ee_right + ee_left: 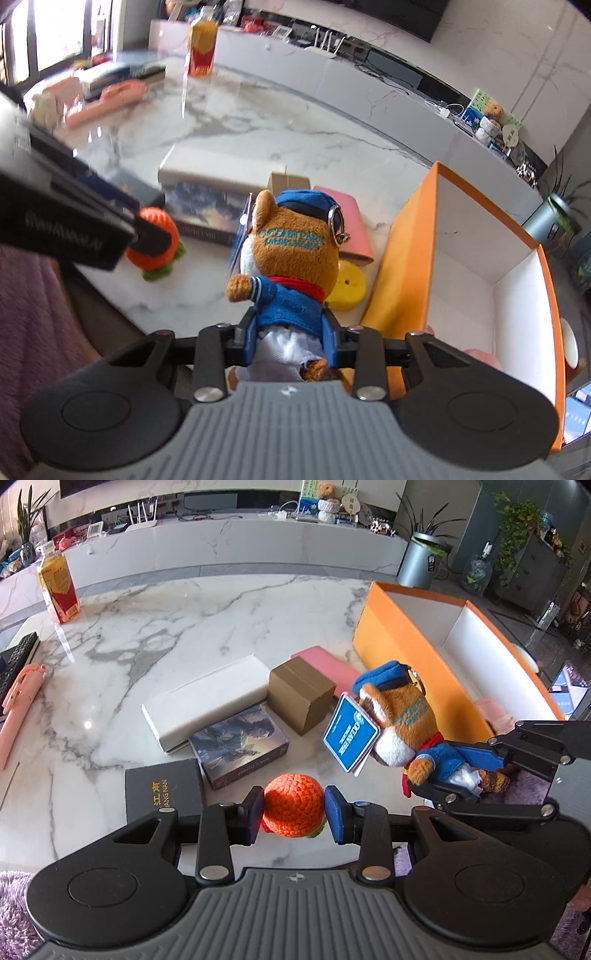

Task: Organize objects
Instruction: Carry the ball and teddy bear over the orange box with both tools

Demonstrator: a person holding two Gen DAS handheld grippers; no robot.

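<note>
On the left, the left gripper (294, 810) has its two blue fingers (255, 814) closed partway on one orange crocheted ball (293, 805), a pad pressing each side; the ball sits squarely between them, over the near edge of the marble surface (184, 627). Just behind it lie one black book (162, 794) with gold lettering, one picture-printed card box (240, 749), one long white box (207, 701), one brown carton (301, 694) and one pink box (325, 664), all close together.

Further right, the right gripper (290, 341) has its fingers (330, 339) clamped on the waist of one plush bear (291, 258) in a blue cap and jacket, held above the surface beside the one open orange box (406, 258). The bear's head sticks out beyond the fingertips and its legs hang back toward the camera.

Only the left wrist view shows the bear's blue hang tag (351, 734) face-on, and the black book. Only the right wrist view shows one yellow disc (349, 288) lying between the bear and the orange box, and the green leaves (159, 273) under the ball. In the right wrist view, something pink lies in the orange box's near corner; what it is cannot be told.
</note>
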